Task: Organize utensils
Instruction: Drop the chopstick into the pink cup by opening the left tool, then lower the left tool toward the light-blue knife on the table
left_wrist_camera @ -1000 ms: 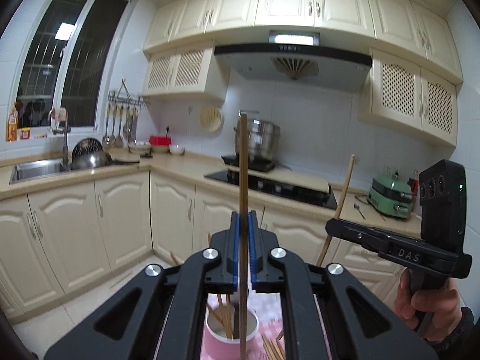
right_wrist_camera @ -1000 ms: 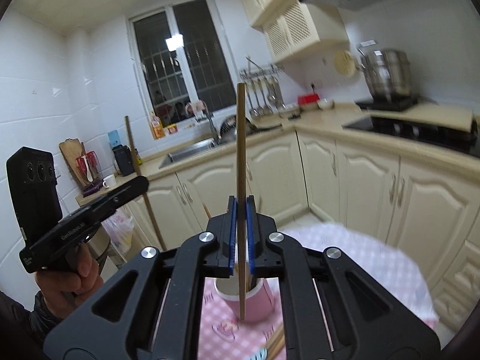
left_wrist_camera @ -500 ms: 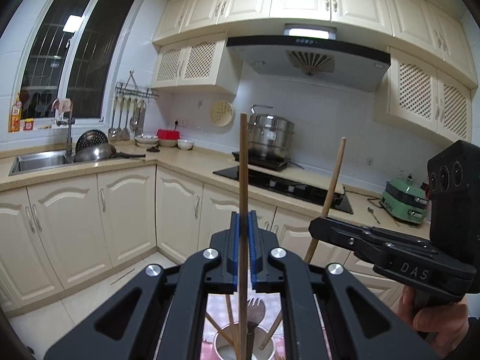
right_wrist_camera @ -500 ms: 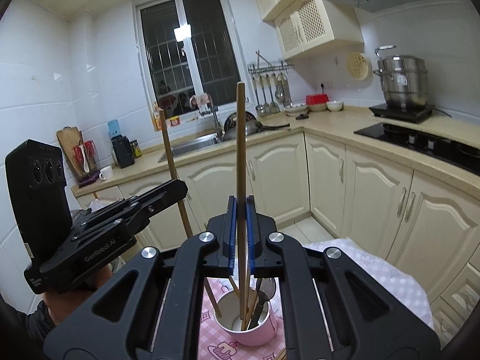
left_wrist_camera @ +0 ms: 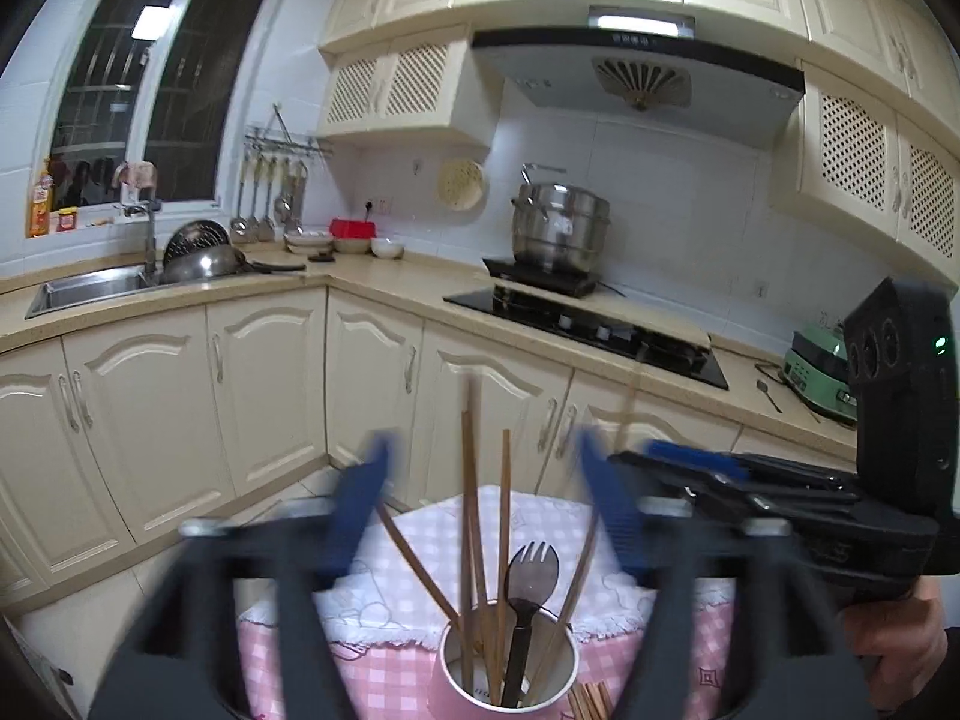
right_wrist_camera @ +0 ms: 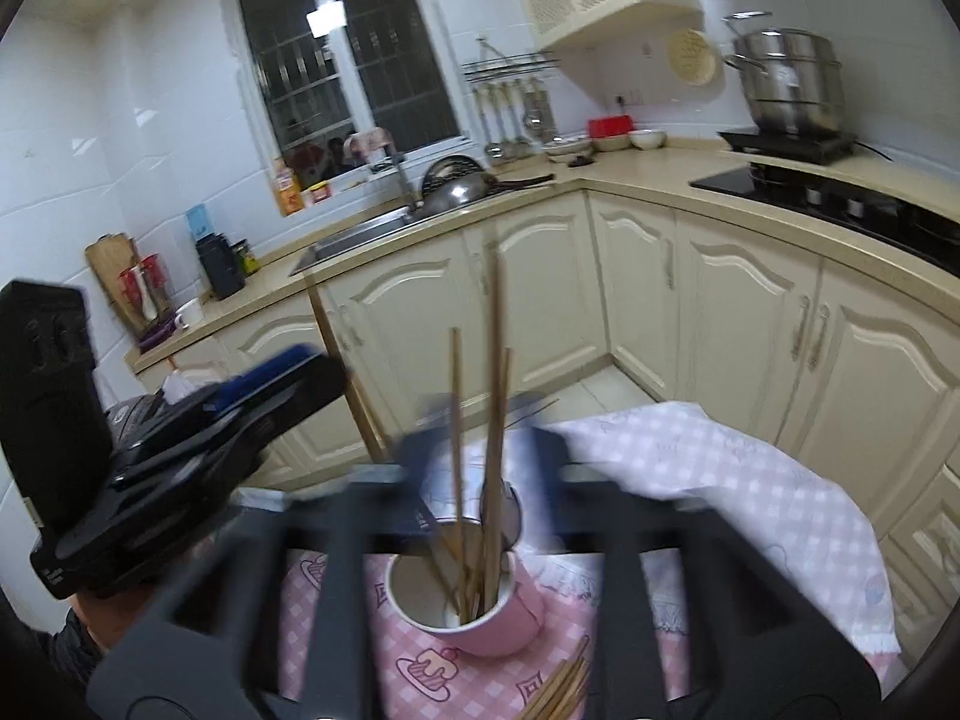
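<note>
A pink cup [left_wrist_camera: 510, 678] stands on a pink checked cloth and holds several wooden chopsticks [left_wrist_camera: 471, 528] and a dark fork [left_wrist_camera: 531, 564]. It also shows in the right wrist view [right_wrist_camera: 465, 600], with chopsticks [right_wrist_camera: 493, 450] standing in it. My left gripper [left_wrist_camera: 483, 498] is open above the cup, its blue pads spread wide and blurred. My right gripper [right_wrist_camera: 486, 438] is open and blurred over the cup. Neither gripper holds anything. The right gripper also shows in the left wrist view [left_wrist_camera: 708, 468], the left gripper in the right wrist view [right_wrist_camera: 270, 378].
More chopsticks [right_wrist_camera: 561, 690] lie loose on the cloth beside the cup. A white checked cloth [right_wrist_camera: 720, 468] covers the table's far part. Cream kitchen cabinets [left_wrist_camera: 240, 384], a sink [left_wrist_camera: 90, 288] and a stove with a steel pot [left_wrist_camera: 558, 234] stand behind.
Both grippers held a chopstick upright over the cup. Both have opened, and the chopsticks now stand in the cup. Both views have tilted down toward the cup.
</note>
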The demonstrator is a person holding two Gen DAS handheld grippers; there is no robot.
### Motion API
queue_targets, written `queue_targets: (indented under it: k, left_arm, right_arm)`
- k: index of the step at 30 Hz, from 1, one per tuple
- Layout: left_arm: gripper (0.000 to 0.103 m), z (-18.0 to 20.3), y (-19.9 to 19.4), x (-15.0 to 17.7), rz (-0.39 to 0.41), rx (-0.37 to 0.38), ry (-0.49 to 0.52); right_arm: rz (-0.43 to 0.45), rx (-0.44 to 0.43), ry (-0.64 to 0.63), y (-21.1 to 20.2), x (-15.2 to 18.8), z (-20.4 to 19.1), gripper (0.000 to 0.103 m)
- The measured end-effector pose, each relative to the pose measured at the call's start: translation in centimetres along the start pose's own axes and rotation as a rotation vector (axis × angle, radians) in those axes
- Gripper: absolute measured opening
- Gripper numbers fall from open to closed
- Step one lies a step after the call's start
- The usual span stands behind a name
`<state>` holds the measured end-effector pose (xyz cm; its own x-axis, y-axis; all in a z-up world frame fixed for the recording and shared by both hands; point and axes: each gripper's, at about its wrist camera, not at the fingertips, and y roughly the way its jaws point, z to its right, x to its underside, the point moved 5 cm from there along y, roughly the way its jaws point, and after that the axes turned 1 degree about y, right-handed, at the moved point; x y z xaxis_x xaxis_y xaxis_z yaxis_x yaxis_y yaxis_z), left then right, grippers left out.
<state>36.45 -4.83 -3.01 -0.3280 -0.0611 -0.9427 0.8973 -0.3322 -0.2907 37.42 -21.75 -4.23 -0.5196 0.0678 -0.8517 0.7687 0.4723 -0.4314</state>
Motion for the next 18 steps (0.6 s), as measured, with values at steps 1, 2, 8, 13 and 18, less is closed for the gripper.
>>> queue_targets:
  k: [1, 2, 8, 13, 18]
  left_arm:
    - [0.076, 0.0, -0.2, 0.0, 0.0, 0.0, -0.001]
    - [0.078, -0.1, -0.5, 0.0, -0.004, -0.008, 0.004]
    - [0.095, 0.0, -2.2, -0.2, 0.007, -0.059, 0.021]
    - [0.096, 0.1, -3.3, 0.1, -0.005, -0.077, 0.025]
    - [0.096, 0.2, -4.3, 0.5, -0.019, -0.085, 0.025]
  right_arm:
    - [0.013, -0.015, 0.017, -0.4, 0.0, 0.5, 0.08]
    - [0.012, -0.017, 0.036, -0.6, 0.1, 0.9, 0.08]
    - [0.038, 0.038, 0.077, -2.2, 0.3, 2.6, 0.097]
    - [0.036, 0.068, 0.105, -3.4, 0.5, 3.5, 0.097]
    - [0.024, 0.094, 0.124, -4.5, 1.2, 4.2, 0.097]
